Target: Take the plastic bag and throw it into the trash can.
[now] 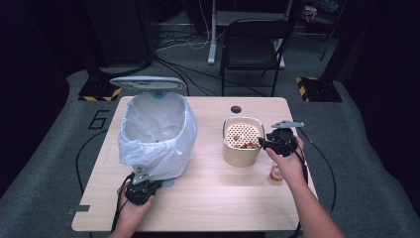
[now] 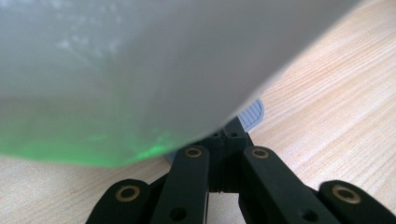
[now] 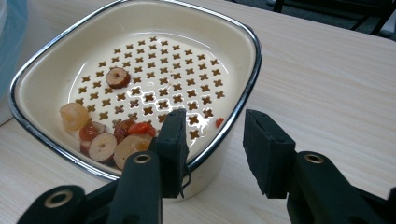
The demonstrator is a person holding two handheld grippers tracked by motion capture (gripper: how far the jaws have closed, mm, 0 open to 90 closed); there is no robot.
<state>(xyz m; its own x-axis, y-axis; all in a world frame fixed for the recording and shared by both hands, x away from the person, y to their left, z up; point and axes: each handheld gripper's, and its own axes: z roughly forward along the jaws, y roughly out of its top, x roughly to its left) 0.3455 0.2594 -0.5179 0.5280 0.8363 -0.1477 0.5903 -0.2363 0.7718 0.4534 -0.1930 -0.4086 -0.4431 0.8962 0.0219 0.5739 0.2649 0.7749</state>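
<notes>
A pedal bin (image 1: 156,129) lined with a white plastic bag (image 2: 140,60) stands on the left of the table with its lid (image 1: 147,82) up. My left gripper (image 1: 141,186) sits low against the bin's front foot, jaws shut (image 2: 226,137), tips at a grey ribbed pedal (image 2: 252,113). A cream container (image 1: 241,148) with a chrome rim (image 3: 252,70) stands to the right. Its perforated insert (image 3: 154,70) holds several dried fruit slices (image 3: 107,140). My right gripper (image 1: 265,144) is open (image 3: 215,130) and straddles the near rim, one finger inside, the other outside.
The wooden table (image 1: 213,198) has a round cable hole (image 1: 236,109) near its far edge. A small orange object (image 1: 275,173) lies under my right hand. A black chair (image 1: 252,44) stands beyond the table, with cables on the floor.
</notes>
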